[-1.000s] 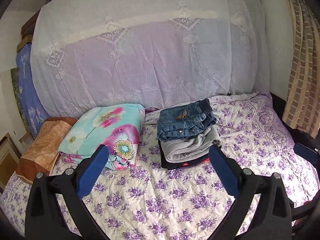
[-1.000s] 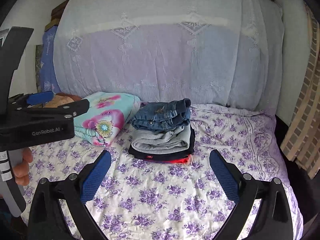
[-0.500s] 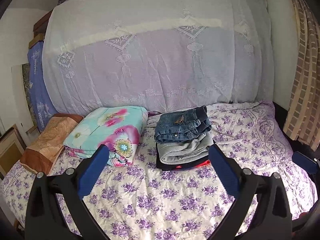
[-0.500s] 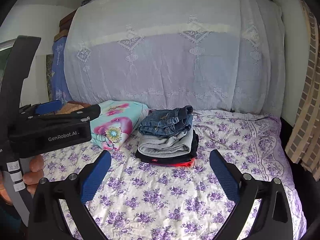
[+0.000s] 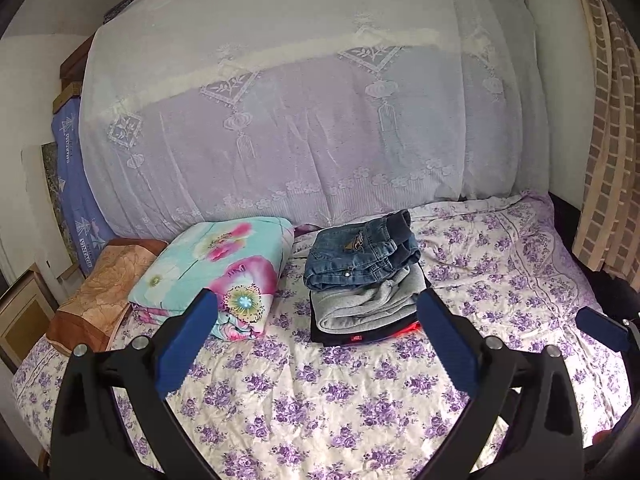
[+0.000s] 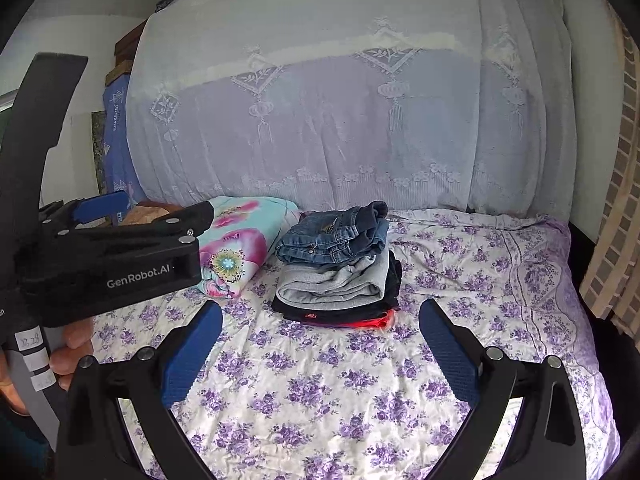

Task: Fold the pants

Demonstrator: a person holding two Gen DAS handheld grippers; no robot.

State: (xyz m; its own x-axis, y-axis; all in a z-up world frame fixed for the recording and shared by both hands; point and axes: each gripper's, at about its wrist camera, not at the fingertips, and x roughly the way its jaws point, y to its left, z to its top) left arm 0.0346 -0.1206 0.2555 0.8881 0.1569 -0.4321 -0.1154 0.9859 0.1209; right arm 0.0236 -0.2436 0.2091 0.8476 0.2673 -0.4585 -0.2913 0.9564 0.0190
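Denim pants (image 5: 360, 252) folded, topping grey and black stacked garments (image 5: 368, 308)

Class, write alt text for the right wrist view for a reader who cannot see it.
A stack of folded pants, jeans on top, sits on a purple-flowered bedspread beyond the open, empty right claw. The left claw is at left, before a floral quilt.

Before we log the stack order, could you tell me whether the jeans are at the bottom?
No, the jeans lie on top.
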